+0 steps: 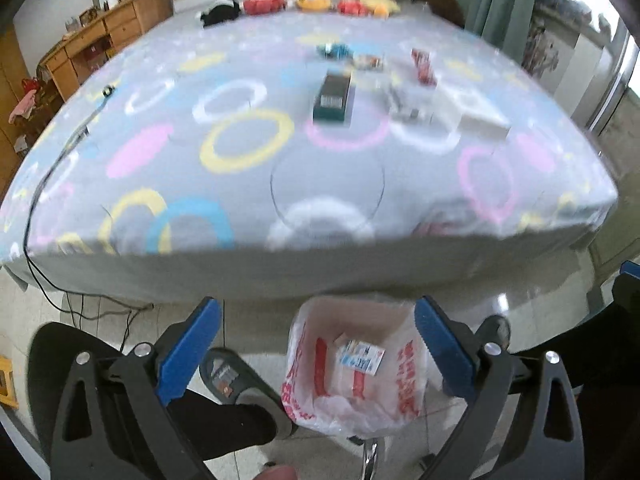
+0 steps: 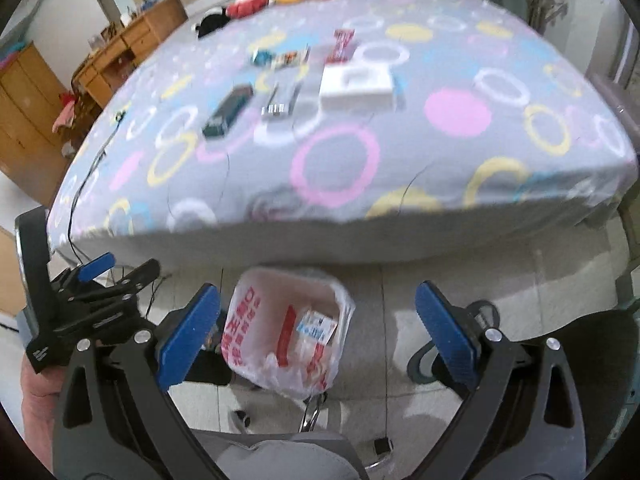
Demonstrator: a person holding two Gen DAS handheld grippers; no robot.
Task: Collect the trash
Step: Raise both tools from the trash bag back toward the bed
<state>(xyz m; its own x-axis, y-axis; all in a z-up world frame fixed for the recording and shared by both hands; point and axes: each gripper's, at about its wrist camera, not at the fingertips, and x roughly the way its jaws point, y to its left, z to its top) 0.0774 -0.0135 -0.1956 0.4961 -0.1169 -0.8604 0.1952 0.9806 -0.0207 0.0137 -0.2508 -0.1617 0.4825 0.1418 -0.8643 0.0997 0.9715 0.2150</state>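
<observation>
While both tools hang above the floor at the foot of the bed, the left gripper (image 1: 316, 344) stands with its blue-padded jaws spread wide and nothing between them. The right gripper (image 2: 316, 328) is just as wide and just as empty.

The trash waits on the grey bedspread with coloured rings (image 1: 248, 168), well apart from both grippers: a dark green rectangular carton (image 1: 334, 98), a white moulded packaging tray (image 2: 356, 88), a small clear-and-silver packet (image 2: 278, 106) between them, a red and white wrapper (image 2: 340, 46) further back, and a blue crumpled scrap (image 1: 334, 50) beside a small printed card (image 1: 370, 62).

The carton is probably light and fairly stiff, so a pinch across its narrow width near the middle should hold. The tray looks thin and hollow; it may flex or crack, so one raised edge is the safer hold. The wrapper, packet and scrap are likely flimsy and slick, lying flat on soft fabric, so the pads may have to press into the cover to get under them.

Below the bed's edge, a white plastic bag with red print (image 1: 404, 384) lines a bin on the tiled floor and stands open. It holds a small blue and white printed box (image 1: 360, 356) and some pale crumpled material; plenty of room appears to remain.
</observation>
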